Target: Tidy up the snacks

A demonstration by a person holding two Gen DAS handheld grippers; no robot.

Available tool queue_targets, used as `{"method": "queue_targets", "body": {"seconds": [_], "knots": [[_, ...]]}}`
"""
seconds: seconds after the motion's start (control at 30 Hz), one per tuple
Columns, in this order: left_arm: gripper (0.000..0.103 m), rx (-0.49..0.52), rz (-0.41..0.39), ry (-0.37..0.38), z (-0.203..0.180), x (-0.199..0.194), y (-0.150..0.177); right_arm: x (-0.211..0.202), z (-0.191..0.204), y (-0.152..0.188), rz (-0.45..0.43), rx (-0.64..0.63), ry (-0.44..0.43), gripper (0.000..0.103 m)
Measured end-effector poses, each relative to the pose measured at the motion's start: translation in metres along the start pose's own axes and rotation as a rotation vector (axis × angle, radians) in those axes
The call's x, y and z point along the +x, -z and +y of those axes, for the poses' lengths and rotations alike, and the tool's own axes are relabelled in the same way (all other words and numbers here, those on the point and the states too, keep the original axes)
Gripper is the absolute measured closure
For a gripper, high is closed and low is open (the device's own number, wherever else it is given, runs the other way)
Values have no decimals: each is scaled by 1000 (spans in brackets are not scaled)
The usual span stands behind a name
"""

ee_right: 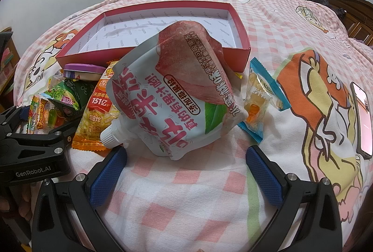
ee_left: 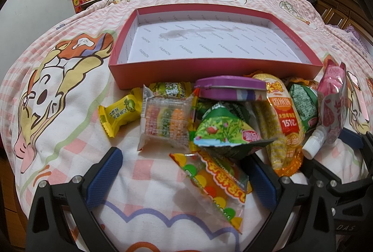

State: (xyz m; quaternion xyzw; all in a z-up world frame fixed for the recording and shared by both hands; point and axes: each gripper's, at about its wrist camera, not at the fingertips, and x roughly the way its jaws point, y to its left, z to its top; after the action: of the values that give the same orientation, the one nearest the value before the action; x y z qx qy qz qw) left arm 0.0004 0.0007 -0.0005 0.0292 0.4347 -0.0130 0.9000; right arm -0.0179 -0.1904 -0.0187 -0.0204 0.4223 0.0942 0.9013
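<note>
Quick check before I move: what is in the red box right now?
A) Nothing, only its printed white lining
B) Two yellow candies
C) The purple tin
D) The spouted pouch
A: the red box shows only its bare white lining in both views, while the purple tin, the pouch and the other snacks lie on the bedspread in front of it.

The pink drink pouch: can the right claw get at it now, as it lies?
Probably yes. The right claw is open, the pouch lies just ahead between its fingers, and nothing covers it.
</note>
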Motion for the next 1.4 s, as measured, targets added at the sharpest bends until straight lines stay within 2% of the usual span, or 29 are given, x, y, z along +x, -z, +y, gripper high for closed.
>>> {"method": "queue_targets", "body": {"seconds": [0.67, 0.87, 1.13, 1.4], "knots": [[0, -1, 1, 2, -1, 0, 0, 0, -1, 0, -1, 1, -1, 0], [0, 6, 7, 24, 4, -2, -1, 1, 1, 2, 0, -1, -2, 0], [3, 54, 0, 87, 6, -22, 0, -18, -4, 5, -9, -8, -50, 0], [3, 52, -52, 124, 14, -46, -7, -43, -4, -6, -71, -32, -67, 0]]}}
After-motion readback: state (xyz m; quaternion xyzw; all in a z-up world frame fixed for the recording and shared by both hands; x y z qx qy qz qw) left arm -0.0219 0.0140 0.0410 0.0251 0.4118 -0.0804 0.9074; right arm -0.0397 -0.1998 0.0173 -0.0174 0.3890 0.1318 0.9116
